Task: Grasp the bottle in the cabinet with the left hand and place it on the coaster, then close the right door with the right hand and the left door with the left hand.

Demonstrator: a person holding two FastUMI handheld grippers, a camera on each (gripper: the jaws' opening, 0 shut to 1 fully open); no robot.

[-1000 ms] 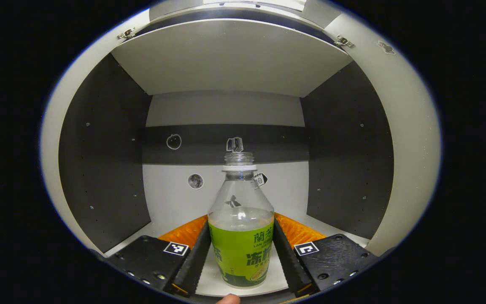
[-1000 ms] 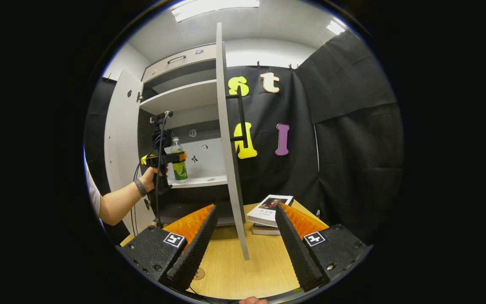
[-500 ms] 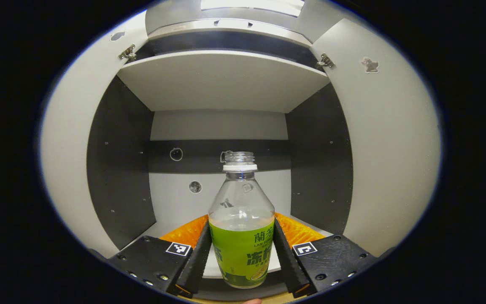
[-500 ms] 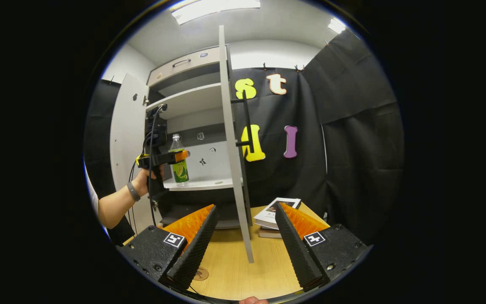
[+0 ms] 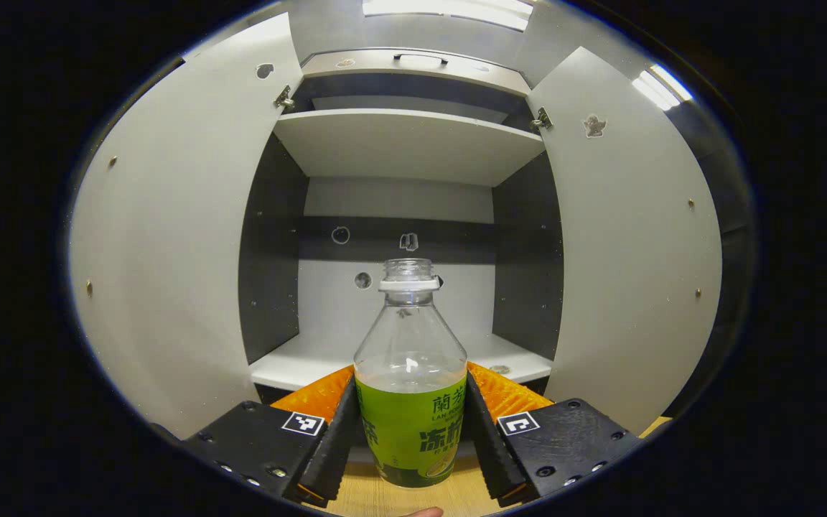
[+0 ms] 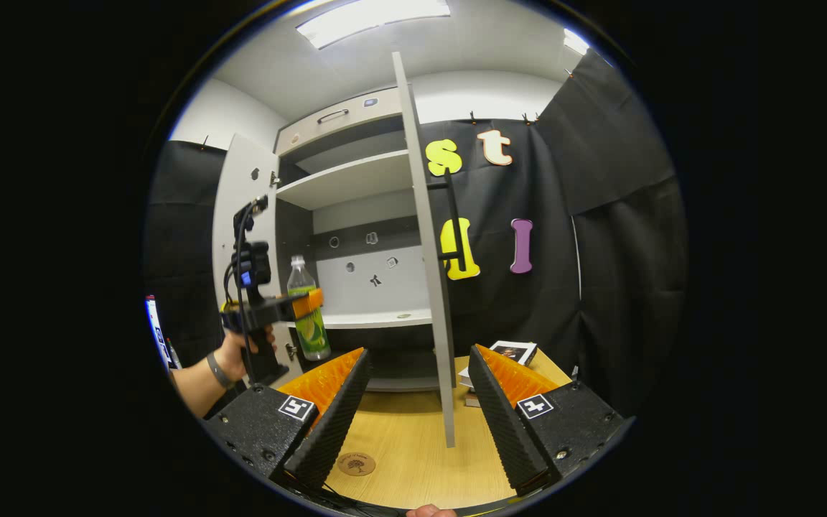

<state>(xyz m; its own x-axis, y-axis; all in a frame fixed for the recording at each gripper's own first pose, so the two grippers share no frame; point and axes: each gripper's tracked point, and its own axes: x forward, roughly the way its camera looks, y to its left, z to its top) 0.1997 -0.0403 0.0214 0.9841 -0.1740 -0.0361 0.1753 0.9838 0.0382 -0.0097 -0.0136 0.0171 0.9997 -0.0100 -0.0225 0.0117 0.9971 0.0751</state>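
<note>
Bottle clamped in the left gripper, held in the air in front of the open cabinet.

The cabinet [image 5: 399, 143] stands on the table [image 6: 406, 445] with both doors swung wide: in the left gripper view the left door [image 5: 169, 244] and right door [image 5: 629, 244] flank the bare shelf; in the right gripper view the right door [image 6: 431, 258] is seen edge-on, its bar handle facing the booth wall. The left gripper [image 5: 410, 424] has both fingers pressed on the green-labelled sides of the bottle [image 5: 410, 373], which is upright, capless and partly filled, out past the shelf's front edge and above the table. In the right gripper view a hand [image 6: 237, 352] holds that gripper [image 6: 298, 305] beside the left door. The right gripper [image 6: 413, 402] has its fingers apart, gripping nothing, over the table. Books [image 6: 507, 353] lie behind the right door. The coaster [image 6: 356, 464] lies on the table just beside the right gripper's left finger.
</note>
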